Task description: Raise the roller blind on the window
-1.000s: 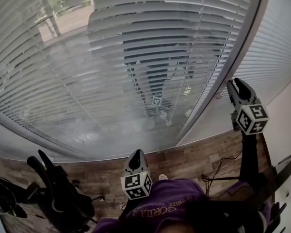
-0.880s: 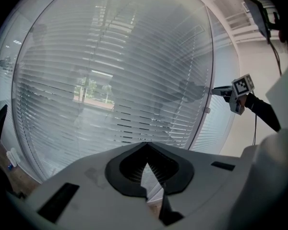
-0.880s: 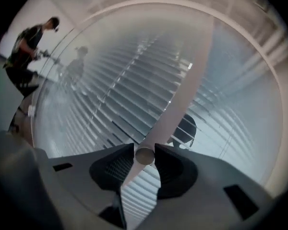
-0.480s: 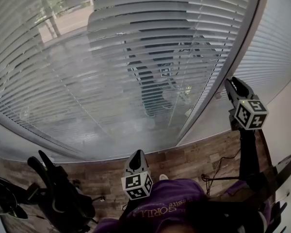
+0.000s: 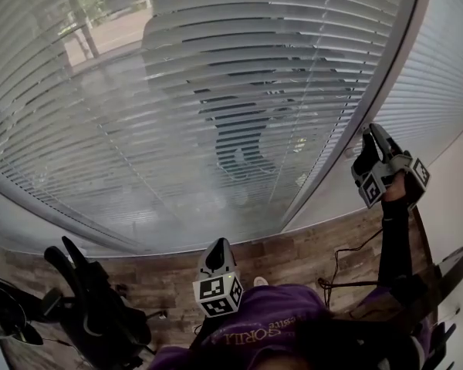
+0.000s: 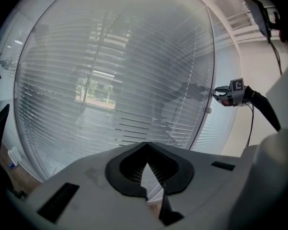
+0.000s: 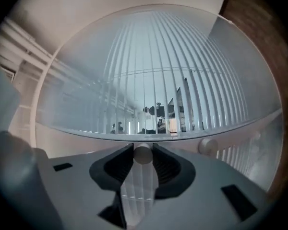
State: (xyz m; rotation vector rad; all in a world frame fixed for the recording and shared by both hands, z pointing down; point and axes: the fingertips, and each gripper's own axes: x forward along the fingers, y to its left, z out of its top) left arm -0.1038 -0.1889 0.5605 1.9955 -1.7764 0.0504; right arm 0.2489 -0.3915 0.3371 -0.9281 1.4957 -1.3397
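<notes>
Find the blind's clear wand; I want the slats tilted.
In the right gripper view the clear wand is clamped between the right hand-held gripper's jaws, before the blind.

Smooth, faintly glossy blind slats [image 5: 216, 91]; clear plastic wand [image 7: 143, 156]; matt wood-plank floor [image 5: 301, 257].

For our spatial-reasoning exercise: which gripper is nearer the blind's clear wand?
Right. The right gripper is closed on the clear wand; the left gripper is low and well to its left, shut and empty.
</notes>
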